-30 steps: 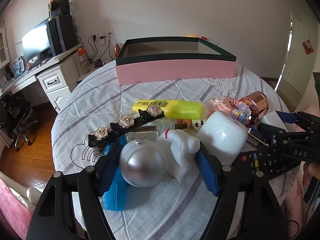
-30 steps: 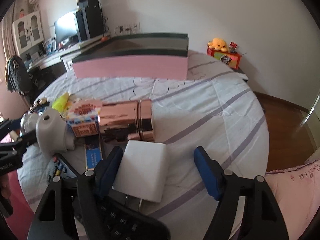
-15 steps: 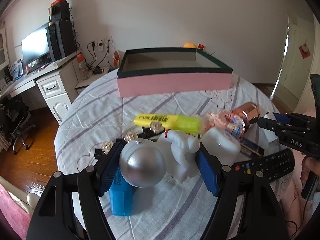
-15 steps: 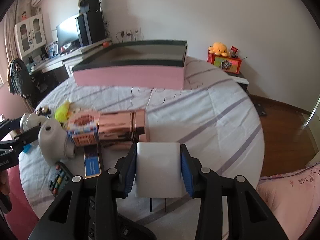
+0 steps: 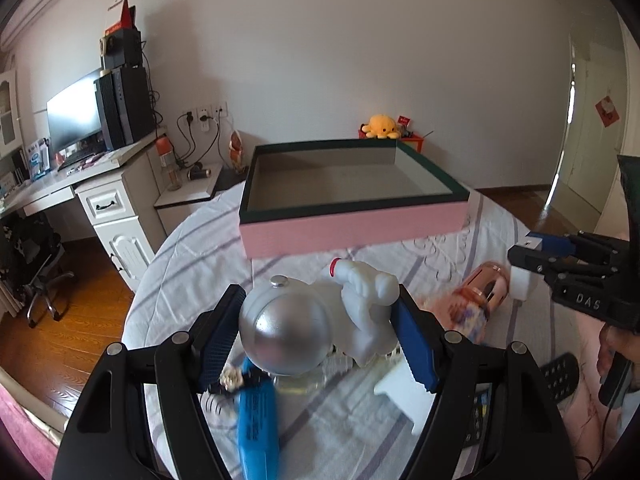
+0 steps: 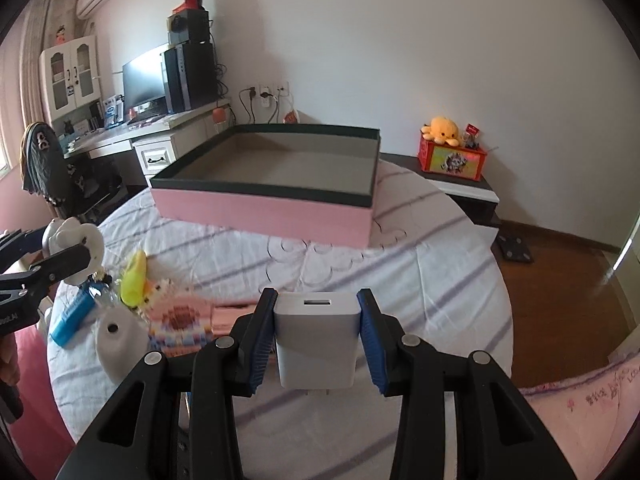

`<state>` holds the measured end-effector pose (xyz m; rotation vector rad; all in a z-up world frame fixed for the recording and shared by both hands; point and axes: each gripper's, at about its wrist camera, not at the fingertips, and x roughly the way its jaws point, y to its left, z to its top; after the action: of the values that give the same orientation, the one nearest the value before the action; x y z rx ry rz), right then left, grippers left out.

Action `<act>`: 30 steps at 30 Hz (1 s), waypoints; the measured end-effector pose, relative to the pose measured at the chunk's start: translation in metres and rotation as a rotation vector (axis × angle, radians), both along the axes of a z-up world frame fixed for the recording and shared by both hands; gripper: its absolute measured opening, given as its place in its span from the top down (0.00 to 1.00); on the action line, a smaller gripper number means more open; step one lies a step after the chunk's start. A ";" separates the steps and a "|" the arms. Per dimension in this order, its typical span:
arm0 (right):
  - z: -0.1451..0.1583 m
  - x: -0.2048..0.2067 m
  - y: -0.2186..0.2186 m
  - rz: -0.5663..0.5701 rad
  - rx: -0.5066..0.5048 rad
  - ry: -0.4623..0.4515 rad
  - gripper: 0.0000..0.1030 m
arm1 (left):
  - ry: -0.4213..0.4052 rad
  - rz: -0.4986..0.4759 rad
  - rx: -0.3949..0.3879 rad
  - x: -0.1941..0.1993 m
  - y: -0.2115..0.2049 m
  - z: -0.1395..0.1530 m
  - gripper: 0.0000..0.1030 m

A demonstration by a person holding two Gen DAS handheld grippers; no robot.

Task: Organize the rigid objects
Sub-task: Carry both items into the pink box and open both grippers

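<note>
Two grippers are carrying loads above the bench: left gripper (image 5: 316, 336) fingers pinching a smooth, slippery-looking astronaut figure (image 5: 320, 320); right gripper (image 6: 316, 338) fingers squeezing the white charger (image 6: 316, 340) by its flat sides, facing the pink box (image 6: 264, 216).

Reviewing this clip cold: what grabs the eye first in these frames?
The astronaut figure with its silver helmet, clamped in the left gripper above the cluttered table. Next, the white charger pinched in the right gripper. Behind both sits the pink box, open and empty.
</note>
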<state>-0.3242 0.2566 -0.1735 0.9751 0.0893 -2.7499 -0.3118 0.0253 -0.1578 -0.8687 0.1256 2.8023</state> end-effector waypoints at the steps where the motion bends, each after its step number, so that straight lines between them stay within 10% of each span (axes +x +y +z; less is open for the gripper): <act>1: 0.001 -0.002 0.000 -0.001 0.001 0.003 0.60 | 0.001 -0.006 0.002 -0.003 0.001 0.002 0.28; 19: 0.048 -0.076 -0.026 0.063 0.016 0.089 0.60 | 0.037 -0.028 -0.016 -0.103 0.028 0.040 0.28; 30: 0.033 -0.164 -0.064 0.136 0.054 0.002 0.60 | -0.070 0.012 -0.079 -0.196 0.040 0.012 0.28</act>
<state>-0.4879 0.1928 -0.1408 0.9436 0.2235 -2.6365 -0.5081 0.0649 -0.1456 -0.9868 0.2225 2.7905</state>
